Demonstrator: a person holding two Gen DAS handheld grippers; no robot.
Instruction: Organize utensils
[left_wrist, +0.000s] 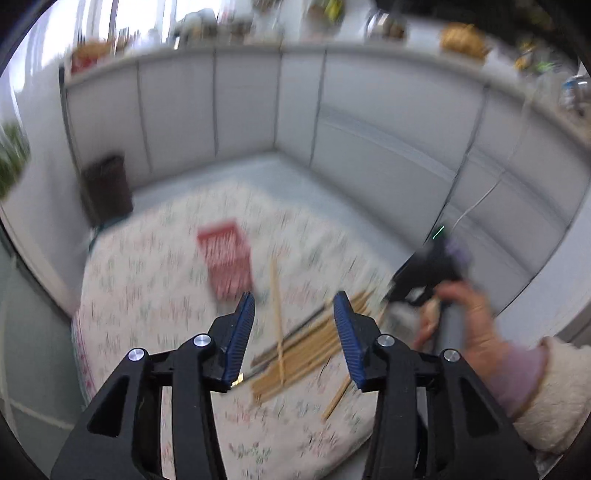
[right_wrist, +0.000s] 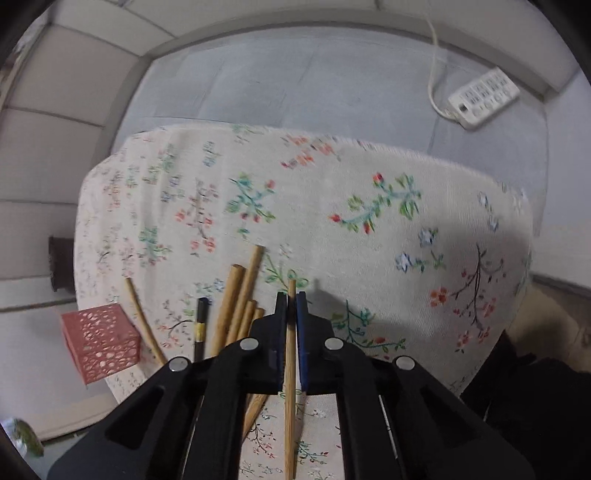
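Gripping one wooden chopstick (right_wrist: 291, 354), my right gripper (right_wrist: 291, 295) is pinching it between fully closed pads, the stick running lengthwise through the jaws above the floral cloth (right_wrist: 369, 177). My left gripper (left_wrist: 293, 299) is hanging partly open and empty over the chopstick pile (left_wrist: 306, 347), which is lying near the red perforated holder (left_wrist: 225, 254). In the right wrist view the holder (right_wrist: 99, 341) is standing at the cloth's edge, left of the pile (right_wrist: 236, 302). I judge that the pick-up step is under way; the next move is calling for lifting the stick, carrying it to the holder and tipping it upright.
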